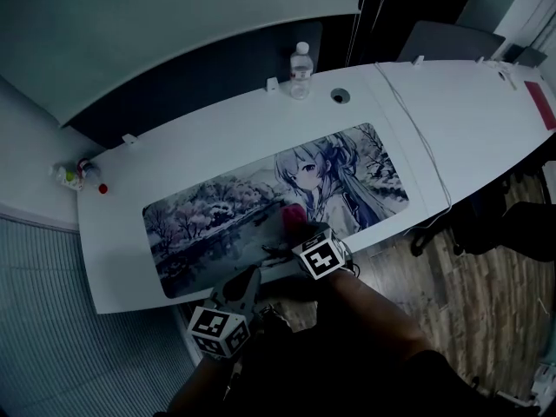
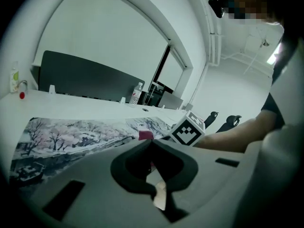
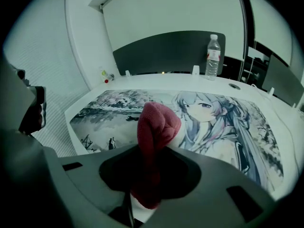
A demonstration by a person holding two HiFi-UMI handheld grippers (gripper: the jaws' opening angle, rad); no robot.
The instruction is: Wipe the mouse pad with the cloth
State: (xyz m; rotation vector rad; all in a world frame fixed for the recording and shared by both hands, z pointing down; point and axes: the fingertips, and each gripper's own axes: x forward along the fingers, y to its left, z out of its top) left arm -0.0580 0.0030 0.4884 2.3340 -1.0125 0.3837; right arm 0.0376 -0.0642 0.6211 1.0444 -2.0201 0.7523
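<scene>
Two grippers at white desk (image 1: 217, 137): right gripper (image 1: 300, 235) clamped on red cloth (image 1: 293, 216) over mouse pad (image 1: 226, 215), left gripper (image 1: 245, 287) pinched together. Water bottle (image 1: 301, 69) by dark partition (image 1: 191, 85); wood floor (image 1: 452, 302).

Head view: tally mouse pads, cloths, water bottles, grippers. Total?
mouse pad: 1
cloth: 1
water bottle: 1
grippers: 2, left gripper and right gripper, whose jaws hold the cloth
Total: 5
</scene>
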